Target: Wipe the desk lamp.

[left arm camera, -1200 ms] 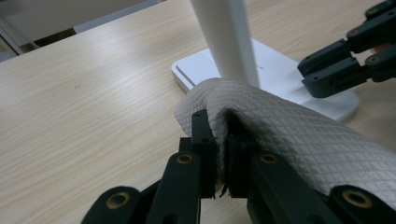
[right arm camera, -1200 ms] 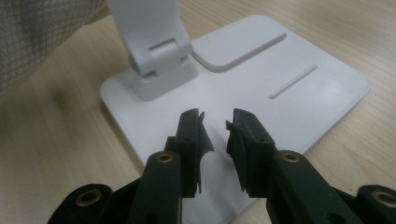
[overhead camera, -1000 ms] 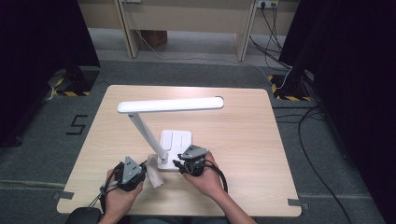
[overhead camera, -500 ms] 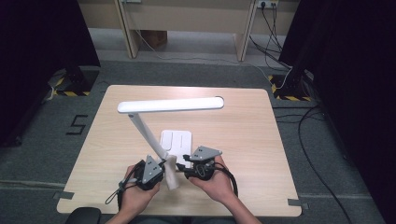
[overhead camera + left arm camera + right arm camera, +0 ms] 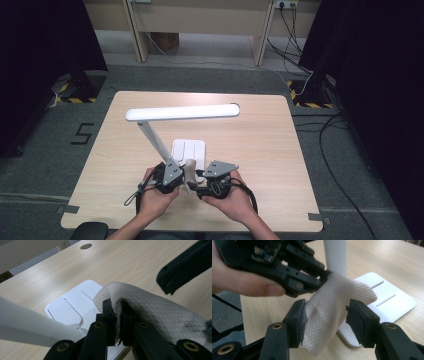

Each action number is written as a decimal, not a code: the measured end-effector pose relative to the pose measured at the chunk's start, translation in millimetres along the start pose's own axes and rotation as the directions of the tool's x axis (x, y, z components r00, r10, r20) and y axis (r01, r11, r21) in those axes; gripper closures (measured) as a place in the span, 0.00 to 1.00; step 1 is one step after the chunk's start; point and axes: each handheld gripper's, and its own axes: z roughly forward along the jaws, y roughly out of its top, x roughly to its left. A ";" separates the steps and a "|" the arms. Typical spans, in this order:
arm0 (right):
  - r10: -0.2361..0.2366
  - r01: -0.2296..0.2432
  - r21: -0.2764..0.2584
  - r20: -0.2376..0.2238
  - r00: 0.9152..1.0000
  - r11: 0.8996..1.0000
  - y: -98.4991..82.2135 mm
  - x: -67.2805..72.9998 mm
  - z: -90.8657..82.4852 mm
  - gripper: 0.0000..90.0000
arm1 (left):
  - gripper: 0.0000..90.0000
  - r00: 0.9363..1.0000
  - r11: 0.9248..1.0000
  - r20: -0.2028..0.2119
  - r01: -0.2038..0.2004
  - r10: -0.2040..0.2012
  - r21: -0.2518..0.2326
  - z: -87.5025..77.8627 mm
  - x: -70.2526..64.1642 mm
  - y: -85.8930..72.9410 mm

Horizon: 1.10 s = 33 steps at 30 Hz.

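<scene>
**Cloth passes to the left gripper**

From the high view, both hands meet at the table's [image 5: 260, 150] near edge, just in front of the white desk lamp's flat base [image 5: 189, 149]. The left gripper [image 5: 176, 176] has shifted right since a second ago, the pale quilted wiping cloth [image 5: 190, 172] hanging between the two.

In the left gripper view, the jaws are clenched on the cloth's [image 5: 155, 307] folded edge.

In the right gripper view, the right gripper [image 5: 325, 315] has just been opening; its pads stand clear of the cloth [image 5: 332, 307] between them. The handover looks done, I'd say.
</scene>
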 end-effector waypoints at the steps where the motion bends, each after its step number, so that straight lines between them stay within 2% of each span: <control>1: -0.008 0.008 0.003 0.007 1.000 1.000 -0.5 -0.5 1.8 0.54 | 0.94 1.000 1.000 0.000 -0.002 0.002 -0.003 -0.6 0.3 0.3; 9: -0.014 0.014 0.032 0.022 1.000 0.999 -3.7 -5.4 9.3 0.57 | 0.94 1.000 1.000 0.000 -0.001 0.001 -0.016 -3.2 -1.3 1.6; 15: -0.010 0.009 0.034 0.022 1.000 0.999 -4.4 -2.8 12.0 0.57 | 0.94 1.000 1.000 -0.001 0.002 -0.002 -0.011 -2.0 -0.2 0.9; 16: -0.022 0.021 0.036 0.026 0.999 0.999 -4.7 -3.1 12.9 0.59 | 0.94 1.000 1.000 -0.001 -0.001 0.001 -0.010 -2.4 -0.5 1.3; 21: -0.056 0.054 0.037 0.040 0.998 0.998 -6.1 -4.3 13.1 0.80 | 0.94 1.000 1.000 -0.005 0.003 -0.004 -0.019 -3.8 -1.1 1.3; 23: -0.065 0.063 0.035 0.060 0.996 0.997 -6.4 -6.8 11.1 0.87 | 0.94 1.000 1.000 -0.006 0.000 0.000 -0.019 -4.6 -0.5 1.4; 25: -0.050 0.047 0.032 0.075 0.996 0.998 -6.5 -9.5 8.6 0.89 | 0.94 1.000 1.000 -0.007 0.002 -0.002 -0.021 -5.2 -0.9 0.5; 33: -0.068 0.068 0.011 0.164 0.984 0.998 0.6 -15.1 4.1 0.90 | 0.88 1.000 0.999 0.011 -0.006 0.007 -0.040 -9.4 -2.4 -7.1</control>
